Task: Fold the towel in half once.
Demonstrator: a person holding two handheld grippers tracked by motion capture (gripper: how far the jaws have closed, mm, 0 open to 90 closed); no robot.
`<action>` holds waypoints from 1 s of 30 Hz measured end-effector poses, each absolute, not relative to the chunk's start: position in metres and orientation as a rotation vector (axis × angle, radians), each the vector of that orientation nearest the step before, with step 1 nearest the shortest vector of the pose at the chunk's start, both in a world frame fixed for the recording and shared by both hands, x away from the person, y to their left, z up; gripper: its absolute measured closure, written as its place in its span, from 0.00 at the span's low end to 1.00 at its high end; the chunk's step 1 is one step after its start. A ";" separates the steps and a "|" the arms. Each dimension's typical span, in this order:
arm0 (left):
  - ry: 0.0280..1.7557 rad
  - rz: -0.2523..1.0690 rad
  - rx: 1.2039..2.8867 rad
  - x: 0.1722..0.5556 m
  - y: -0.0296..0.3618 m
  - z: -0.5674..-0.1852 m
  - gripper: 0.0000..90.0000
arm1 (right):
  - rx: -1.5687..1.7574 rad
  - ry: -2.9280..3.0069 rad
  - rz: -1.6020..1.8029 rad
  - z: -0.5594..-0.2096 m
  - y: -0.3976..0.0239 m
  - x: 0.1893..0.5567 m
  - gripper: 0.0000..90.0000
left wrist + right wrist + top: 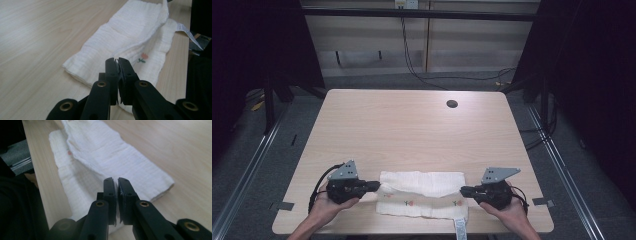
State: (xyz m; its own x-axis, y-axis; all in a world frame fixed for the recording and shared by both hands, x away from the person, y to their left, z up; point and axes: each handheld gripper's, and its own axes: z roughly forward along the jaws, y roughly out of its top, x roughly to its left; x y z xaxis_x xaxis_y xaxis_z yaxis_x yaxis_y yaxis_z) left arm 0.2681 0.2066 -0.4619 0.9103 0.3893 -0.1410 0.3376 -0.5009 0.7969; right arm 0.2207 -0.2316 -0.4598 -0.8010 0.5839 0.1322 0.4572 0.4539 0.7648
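Item: white cloth (422, 184), lying folded lengthwise near the front edge of the surface (412, 130), label (460, 229) hanging over that edge, small flower print (142, 57) showing on the lower layer.

Left gripper (374, 186): sitting at the cloth's left end, jaws closed tight, pinching a sliver of the upper layer's edge.

Right gripper (464, 190): sitting at the right end, jaws nearly together; not showing clearly whether fabric is caught between them.

Step judged in hand: laying the upper flap down over the lower layer.

Handling notes: keeping both ends level and lightly taut while lowering; matching the flap's edge to the layer beneath before letting go; releasing both ends together, avoiding dragging the stack toward the front edge.
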 end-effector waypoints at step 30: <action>0.555 -0.006 2.148 0.269 0.199 -0.463 0.69 | 0.972 2.580 1.277 -0.468 -0.214 0.212 0.68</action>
State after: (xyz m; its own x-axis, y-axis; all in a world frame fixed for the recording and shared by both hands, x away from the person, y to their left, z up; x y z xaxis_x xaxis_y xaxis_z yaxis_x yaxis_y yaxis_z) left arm 0.2687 0.1990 -0.4632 0.8997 0.3860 -0.2035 0.3902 -0.5028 0.7713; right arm 0.2118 -0.2143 -0.4678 -0.7905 0.5852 0.1808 0.4987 0.4437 0.7446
